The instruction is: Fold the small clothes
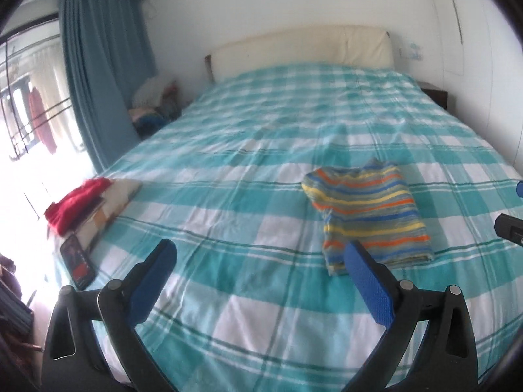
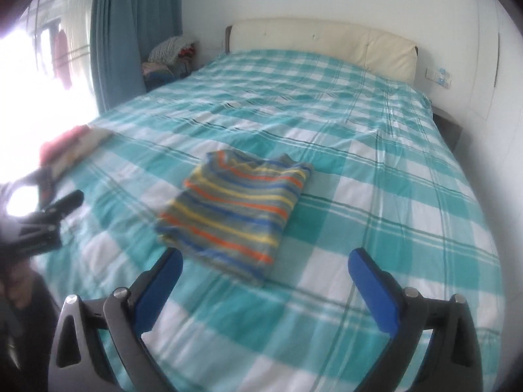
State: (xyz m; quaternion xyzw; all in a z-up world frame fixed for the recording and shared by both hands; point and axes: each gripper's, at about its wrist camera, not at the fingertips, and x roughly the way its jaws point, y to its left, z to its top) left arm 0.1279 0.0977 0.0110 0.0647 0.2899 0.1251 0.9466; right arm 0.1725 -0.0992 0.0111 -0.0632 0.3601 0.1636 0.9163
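A striped garment (image 1: pixel 369 214), grey with orange, yellow and blue bands, lies folded into a rectangle on the teal checked bedspread (image 1: pixel 248 176). It also shows in the right wrist view (image 2: pixel 235 219). My left gripper (image 1: pixel 261 254) is open and empty, held above the bed to the left of the garment. My right gripper (image 2: pixel 266 261) is open and empty, held just in front of the garment's near edge. Neither gripper touches the cloth. The left gripper shows at the left edge of the right wrist view (image 2: pixel 49 215).
A red cloth (image 1: pixel 76 202) lies on a pale folded pile (image 1: pixel 111 202) at the bed's left edge, with a phone (image 1: pixel 76 256) beside it. A cream headboard (image 1: pixel 304 49) stands at the far end. A blue curtain (image 1: pixel 101 75) and a heap of clothes (image 1: pixel 153 104) are at the left.
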